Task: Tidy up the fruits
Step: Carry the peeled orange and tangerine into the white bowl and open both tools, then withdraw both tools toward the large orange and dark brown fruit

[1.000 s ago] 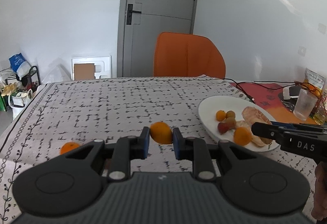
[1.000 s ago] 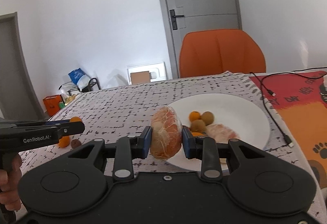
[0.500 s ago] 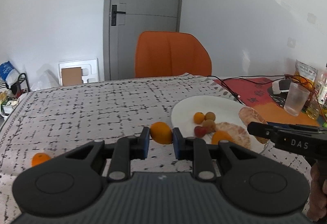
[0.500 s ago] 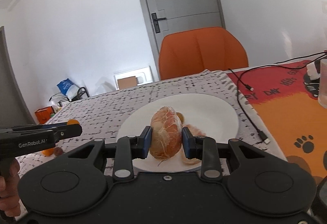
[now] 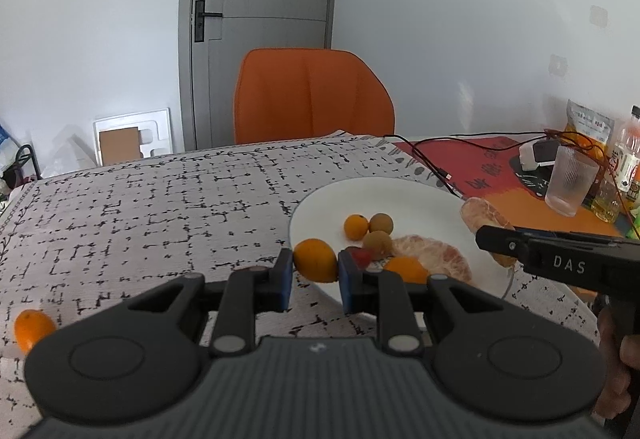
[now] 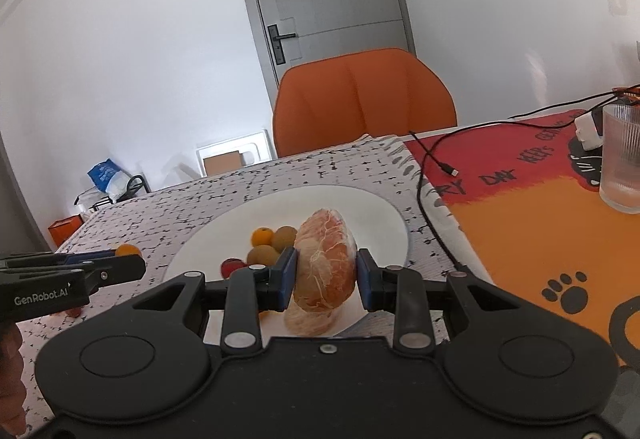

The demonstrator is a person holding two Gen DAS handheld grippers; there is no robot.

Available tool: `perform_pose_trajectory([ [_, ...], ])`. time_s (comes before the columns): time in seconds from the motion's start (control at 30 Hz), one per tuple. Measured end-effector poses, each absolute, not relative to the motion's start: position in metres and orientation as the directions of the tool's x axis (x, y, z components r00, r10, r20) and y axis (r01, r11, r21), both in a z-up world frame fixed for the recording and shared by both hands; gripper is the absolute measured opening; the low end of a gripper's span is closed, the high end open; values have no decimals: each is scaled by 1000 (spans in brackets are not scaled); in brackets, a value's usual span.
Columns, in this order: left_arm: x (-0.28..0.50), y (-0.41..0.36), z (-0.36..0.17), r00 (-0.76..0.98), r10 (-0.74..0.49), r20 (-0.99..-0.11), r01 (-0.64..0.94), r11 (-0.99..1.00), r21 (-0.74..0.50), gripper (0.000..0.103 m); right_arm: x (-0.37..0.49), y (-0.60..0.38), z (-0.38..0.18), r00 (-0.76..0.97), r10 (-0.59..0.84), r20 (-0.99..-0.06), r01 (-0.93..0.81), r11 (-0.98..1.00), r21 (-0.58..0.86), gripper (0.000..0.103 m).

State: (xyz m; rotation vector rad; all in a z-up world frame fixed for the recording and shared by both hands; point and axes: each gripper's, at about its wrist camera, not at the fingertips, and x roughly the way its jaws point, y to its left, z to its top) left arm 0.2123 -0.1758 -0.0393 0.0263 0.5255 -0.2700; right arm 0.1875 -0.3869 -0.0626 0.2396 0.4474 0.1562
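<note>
My left gripper (image 5: 315,266) is shut on a small orange kumquat (image 5: 315,259), held over the near left rim of the white plate (image 5: 420,195). My right gripper (image 6: 325,271) is shut on a peeled grapefruit piece (image 6: 326,259), held above the near part of the plate (image 6: 360,207). On the plate lie a small orange fruit (image 5: 356,227), two brown longans (image 5: 381,223), a red fruit (image 5: 362,257), an orange piece (image 5: 406,267) and peeled grapefruit segments (image 5: 432,255). Another kumquat (image 5: 32,325) rests on the tablecloth at the far left.
A black cable (image 6: 432,199) runs along the plate's right side onto the red and orange mat (image 6: 540,223). A ribbed glass (image 6: 622,159), bottles (image 5: 628,167) and a snack bag (image 5: 588,127) stand at the right. An orange chair (image 5: 312,99) faces the table's far edge.
Both grippers have travelled toward the plate with their fruit. The left one with the kumquat now reaches the plate's rim; the right one with the grapefruit piece hangs over the plate.
</note>
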Motion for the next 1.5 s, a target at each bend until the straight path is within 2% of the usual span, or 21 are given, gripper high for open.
perform_pose_trajectory([
  [0.3, 223, -188, -45, 820, -257, -512, 276, 960, -39, 22, 205, -394, -68, 888, 184, -421, -81, 965, 251, 30],
  [0.37, 225, -189, -46, 818, -258, -514, 277, 960, -41, 22, 210, -393, -69, 888, 163, -429, -68, 971, 228, 35],
  [0.43, 227, -191, -47, 816, -259, -517, 278, 960, -42, 22, 210, -392, -69, 891, 143, -431, -58, 977, 206, 50],
  [0.63, 232, -197, -48, 805, -279, -524, 299, 953, -48, 22, 194, -394, -69, 895, 160, -416, -64, 970, 236, 60],
  [0.77, 229, -202, -46, 812, -252, -527, 292, 957, -8, 31, 188, -393, -69, 891, 183, -416, -71, 960, 270, 63],
  [0.9, 226, -191, -43, 818, -237, -524, 265, 964, -23, 46, 184, -388, -68, 888, 196, -416, -82, 958, 276, 63],
  [1.0, 222, -181, -39, 828, -216, -517, 243, 970, -16, 51, 182, -382, -66, 886, 209, -413, -93, 955, 282, 63],
  [1.13, 217, -165, -35, 837, -191, -512, 211, 977, -19, 60, 179, -374, -63, 884, 223, -411, -110, 953, 281, 69],
  [1.17, 215, -160, -34, 839, -184, -511, 203, 979, -19, 63, 179, -372, -63, 884, 226, -409, -113, 953, 281, 70],
  [1.27, 208, -146, -30, 849, -174, -499, 181, 983, -35, 85, 176, -367, -62, 881, 231, -412, -121, 953, 277, 72],
  [1.37, 200, -136, -26, 864, -158, -479, 164, 986, -28, 91, 173, -362, -61, 879, 234, -415, -124, 953, 275, 81],
  [1.5, 191, -124, -25, 866, -142, -478, 153, 988, -17, 93, 167, -354, -58, 879, 238, -413, -129, 953, 274, 99],
])
